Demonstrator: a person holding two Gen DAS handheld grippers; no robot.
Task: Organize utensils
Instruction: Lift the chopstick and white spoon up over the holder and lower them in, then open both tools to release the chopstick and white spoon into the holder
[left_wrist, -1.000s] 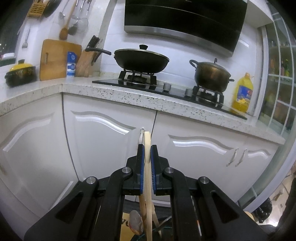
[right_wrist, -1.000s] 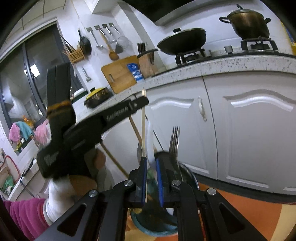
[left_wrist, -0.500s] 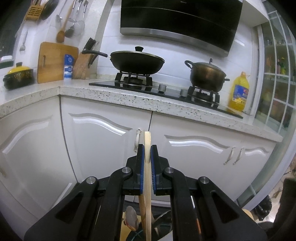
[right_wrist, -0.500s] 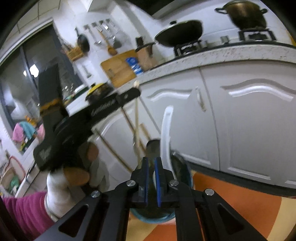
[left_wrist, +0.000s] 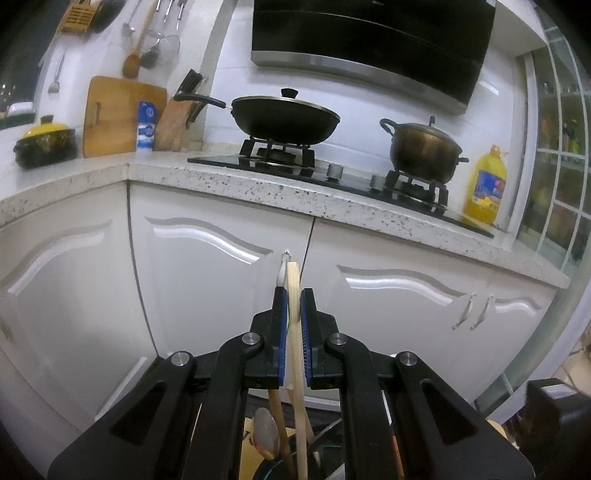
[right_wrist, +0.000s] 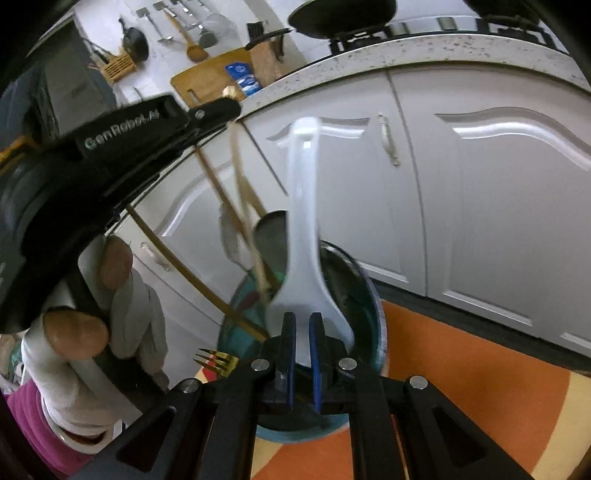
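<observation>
In the left wrist view my left gripper (left_wrist: 293, 299) is shut on a pale wooden stick-like utensil (left_wrist: 294, 280) that stands upright between the blue pads. Below it a metal spoon (left_wrist: 264, 430) and another wooden handle (left_wrist: 277, 421) rise from a container. In the right wrist view my right gripper (right_wrist: 302, 325) is shut on the broad end of a white plastic spoon (right_wrist: 304, 206), whose handle points up. It sits over a teal round container (right_wrist: 373, 306) holding several utensils. The left gripper (right_wrist: 218, 109) is at upper left, gripping the wooden utensil (right_wrist: 240, 177).
A gold fork (right_wrist: 216, 363) sticks out left of my right gripper. A gloved hand (right_wrist: 110, 295) holds the left gripper. White cabinet doors (right_wrist: 480, 192) stand behind, under a speckled counter (left_wrist: 258, 184) with a wok (left_wrist: 284, 120) and a pot (left_wrist: 424, 149). An orange mat (right_wrist: 461, 387) covers the floor.
My right gripper has dipped toward the teal container, and the white spoon now shows full length above it. The silver fork has left the view. The left gripper holds still.
</observation>
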